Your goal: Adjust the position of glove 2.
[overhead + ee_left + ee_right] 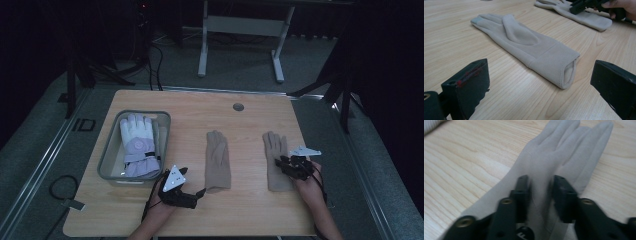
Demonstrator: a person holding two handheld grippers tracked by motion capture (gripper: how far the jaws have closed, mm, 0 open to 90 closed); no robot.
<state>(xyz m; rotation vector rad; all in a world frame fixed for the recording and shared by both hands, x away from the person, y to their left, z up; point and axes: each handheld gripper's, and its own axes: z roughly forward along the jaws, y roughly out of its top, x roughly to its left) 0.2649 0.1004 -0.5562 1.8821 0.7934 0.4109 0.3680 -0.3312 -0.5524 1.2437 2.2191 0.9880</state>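
High view shows a wooden table (250, 210) with two tan gloves lying flat in the middle of the frame, fingers toward the top. One tan glove (218, 161) lies at the center, and the other tan glove (275, 161) lies to its right. A grey bin (107, 159) sits at the left of the frame, and a white and purple glove (138, 145) lies inside it. The left hand-held gripper (199, 194) is at the lower middle of the frame, just beside the cuff of the center glove. In the left gripper view its jaws stand wide apart, with the cuff opening between them and a little farther off, not touching. The right hand-held gripper (281, 162) is at the right of the frame, resting on the right glove. In the right gripper view its jaws are close together and pinch a fold of that glove's cloth near the palm. A hand (310, 187) holds it from the bottom of the frame.
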